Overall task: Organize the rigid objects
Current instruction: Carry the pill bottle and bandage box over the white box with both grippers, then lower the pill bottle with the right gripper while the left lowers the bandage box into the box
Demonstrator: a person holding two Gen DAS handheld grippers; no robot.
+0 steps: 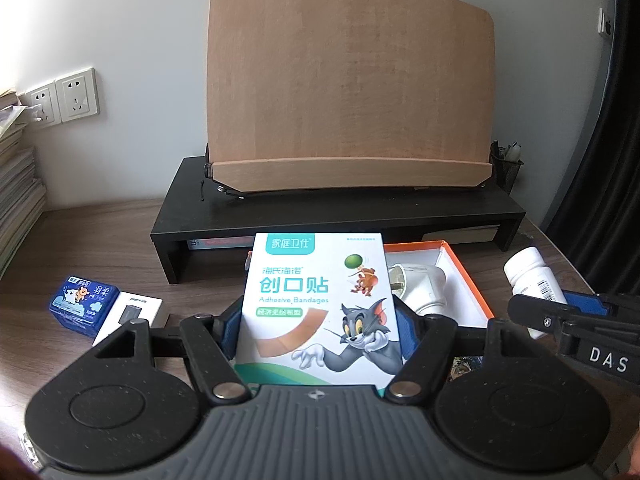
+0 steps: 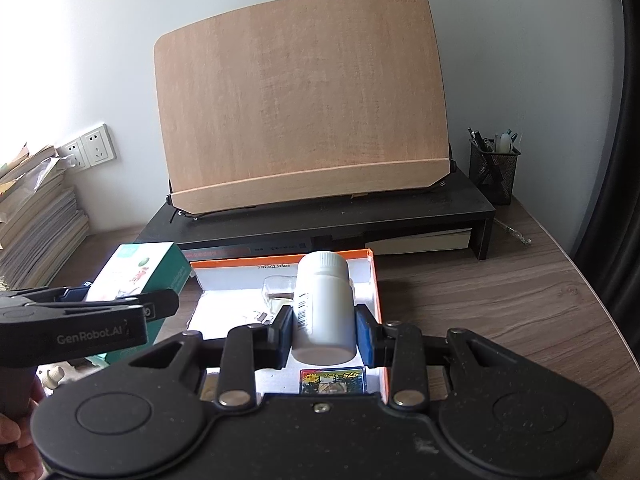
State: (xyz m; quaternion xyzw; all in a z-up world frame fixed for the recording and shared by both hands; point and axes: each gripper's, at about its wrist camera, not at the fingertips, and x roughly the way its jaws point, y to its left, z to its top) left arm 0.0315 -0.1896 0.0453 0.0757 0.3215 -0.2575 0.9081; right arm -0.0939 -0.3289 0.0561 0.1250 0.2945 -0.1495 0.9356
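My left gripper (image 1: 318, 322) is shut on a white adhesive bandage box (image 1: 316, 304) with a cartoon cat, held above the desk at the left edge of an orange-rimmed open box (image 1: 466, 276). My right gripper (image 2: 323, 334) is shut on a white pill bottle (image 2: 324, 308), held over the same open box (image 2: 372, 280). The bottle also shows in the left wrist view (image 1: 534, 284), and the bandage box shows in the right wrist view (image 2: 140, 280). A white plug adapter (image 1: 420, 286) lies inside the open box. A small picture card (image 2: 332, 380) lies in it too.
A blue tissue pack (image 1: 84, 304) and a white carton (image 1: 132, 316) lie on the wooden desk at left. A black monitor riser (image 1: 340, 208) with a wooden book stand (image 1: 348, 92) is behind. A mesh pen holder (image 2: 494, 172) stands back right. Stacked books (image 2: 36, 216) are far left.
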